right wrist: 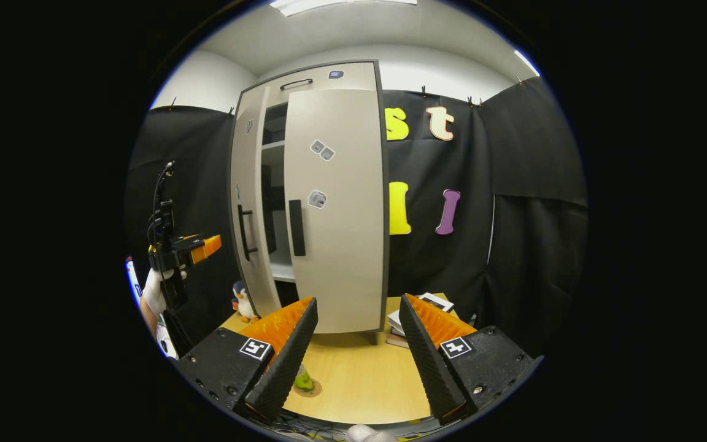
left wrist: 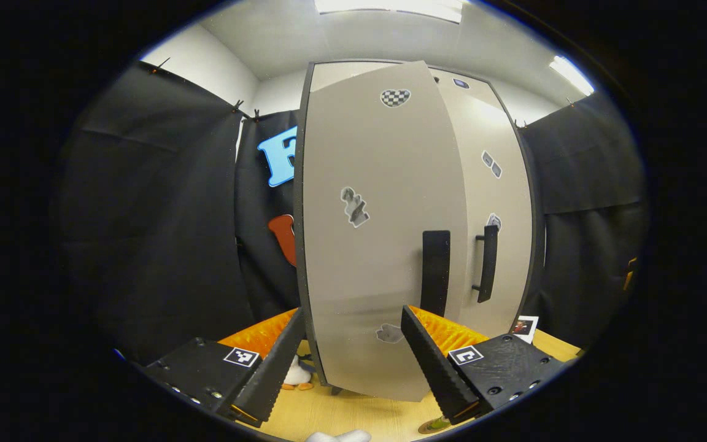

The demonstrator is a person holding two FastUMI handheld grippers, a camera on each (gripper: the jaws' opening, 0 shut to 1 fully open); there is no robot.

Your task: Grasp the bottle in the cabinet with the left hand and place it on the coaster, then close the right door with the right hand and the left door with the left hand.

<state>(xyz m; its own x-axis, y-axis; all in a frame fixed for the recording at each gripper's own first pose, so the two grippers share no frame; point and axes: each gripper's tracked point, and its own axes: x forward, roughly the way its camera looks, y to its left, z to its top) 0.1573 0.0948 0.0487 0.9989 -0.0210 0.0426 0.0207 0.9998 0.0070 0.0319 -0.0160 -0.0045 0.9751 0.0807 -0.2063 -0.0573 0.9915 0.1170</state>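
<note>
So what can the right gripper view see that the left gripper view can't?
Right gripper view alone: the gap between the doors with shelves inside, the other gripper held off to the left by a gloved hand, a stack of books and the green bottle on its coaster.

Left gripper view alone: the left door close up and face-on, with its checkered sticker.

Both: the cabinet, both door handles, the penguin, the wooden table, and open fingers at the bottom.
</note>
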